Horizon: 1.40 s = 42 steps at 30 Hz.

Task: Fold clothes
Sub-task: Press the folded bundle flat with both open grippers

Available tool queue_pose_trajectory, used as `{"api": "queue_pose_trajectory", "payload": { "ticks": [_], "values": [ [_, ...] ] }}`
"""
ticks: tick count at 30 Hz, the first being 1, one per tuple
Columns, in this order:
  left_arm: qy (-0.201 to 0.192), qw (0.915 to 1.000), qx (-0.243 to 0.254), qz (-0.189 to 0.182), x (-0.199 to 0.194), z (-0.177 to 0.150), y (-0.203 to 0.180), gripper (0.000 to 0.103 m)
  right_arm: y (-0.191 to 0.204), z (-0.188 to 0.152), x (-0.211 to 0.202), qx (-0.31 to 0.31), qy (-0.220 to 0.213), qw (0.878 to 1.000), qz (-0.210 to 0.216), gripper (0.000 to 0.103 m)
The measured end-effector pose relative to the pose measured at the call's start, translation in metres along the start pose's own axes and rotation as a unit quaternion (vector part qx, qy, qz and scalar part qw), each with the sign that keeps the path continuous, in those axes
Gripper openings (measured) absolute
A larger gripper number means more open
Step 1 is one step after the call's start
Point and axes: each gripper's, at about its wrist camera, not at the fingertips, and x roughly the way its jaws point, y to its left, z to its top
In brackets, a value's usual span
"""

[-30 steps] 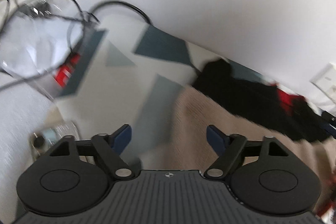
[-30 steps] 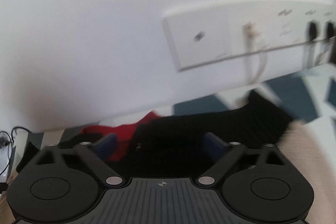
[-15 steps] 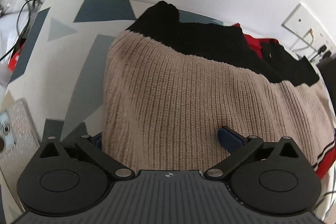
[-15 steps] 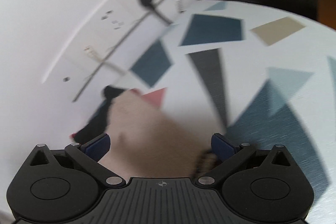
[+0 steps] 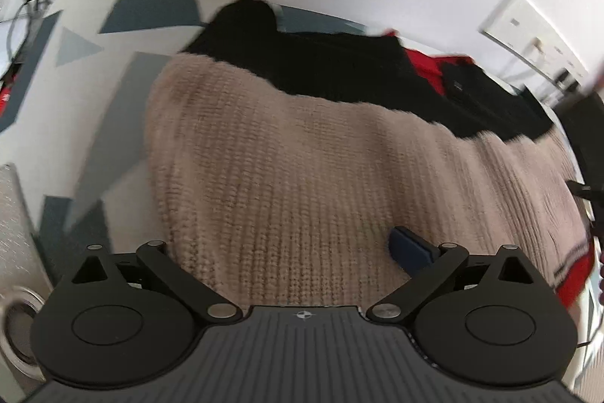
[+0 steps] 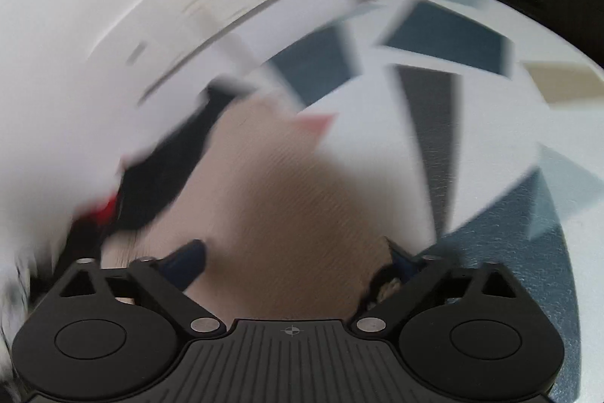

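left wrist view: beige sweater (image 5: 302, 157) lies unfolded on the desk (image 5: 94, 70); left tool (image 5: 287, 248) and right tool (image 6: 298, 259) straddle its edge, the right's jaws just closing, nothing gripped; folding barely begun.

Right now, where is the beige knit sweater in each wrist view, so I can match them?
Left wrist: the beige knit sweater fills the centre, reaching under the gripper.
Right wrist: the same sweater, blurred, sits lower centre between the fingers.
Shared landmark: the black garment bordering its far edge.
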Motion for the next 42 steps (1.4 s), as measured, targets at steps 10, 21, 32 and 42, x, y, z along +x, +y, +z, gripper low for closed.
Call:
{"api": "queue_pose_trajectory", "payload": {
  "ticks": [10, 21, 32, 42],
  "values": [
    [0.019, 0.9989, 0.027, -0.034, -0.014, -0.055, -0.041, 0.100, -0.018, -0.015, -0.040, -0.025, 0.013, 0.999, -0.015, 0.054],
    [0.016, 0.9996, -0.015, -0.015, -0.022, -0.063, -0.033, 0.103, -0.053, -0.012, -0.045, -0.007, -0.030, 0.998, -0.053, 0.102],
    [0.047, 0.9984, -0.031, 0.008, -0.011, -0.040, -0.029, 0.103, -0.018, 0.007, -0.001, -0.089, 0.019, 0.996, -0.007, 0.102],
    [0.007, 0.9999, 0.000, 0.010, -0.012, -0.049, -0.031, 0.103, -0.014, 0.015, 0.004, -0.107, 0.047, 0.993, 0.035, 0.102]
  ]
}}
